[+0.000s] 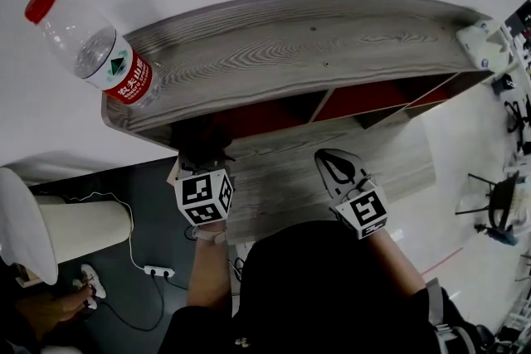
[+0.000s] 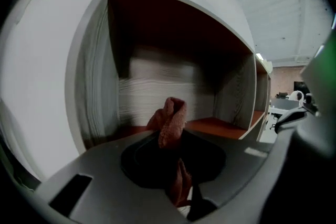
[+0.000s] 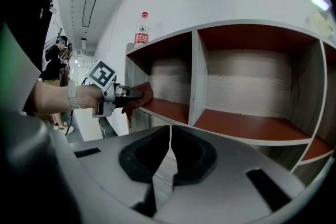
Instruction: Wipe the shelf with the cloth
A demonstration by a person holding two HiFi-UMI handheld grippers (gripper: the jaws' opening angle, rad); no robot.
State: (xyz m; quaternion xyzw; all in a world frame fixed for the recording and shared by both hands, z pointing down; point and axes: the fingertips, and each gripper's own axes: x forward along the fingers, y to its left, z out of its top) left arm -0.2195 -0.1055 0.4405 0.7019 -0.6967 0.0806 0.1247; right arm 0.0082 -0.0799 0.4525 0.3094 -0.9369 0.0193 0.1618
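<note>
The person wears a black top [image 1: 332,294] and a pale wristband [image 3: 72,97]. The left claw [image 2: 173,139] and right claw [image 3: 170,131] are grey with black pads [image 3: 142,155], each bearing a white, black-patterned marker cube [image 1: 203,196].

Left gripper [image 2: 174,162] extends forward, fingers pinching the cloth [image 2: 169,118]; right gripper [image 3: 169,157] sits lower, fingers closed.

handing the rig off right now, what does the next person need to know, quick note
Left tool: shut on the reddish cloth, at the front edge of the leftmost compartment floor of the shelf.
Right tool: shut, empty, held in front of the shelf.
Water bottle stands on the shelf top, left end; mind it.
Done: cloth is in hand and at the shelf. Nothing shows how much is wiped.
Left: probably wipe the compartment floors, then the top.
</note>
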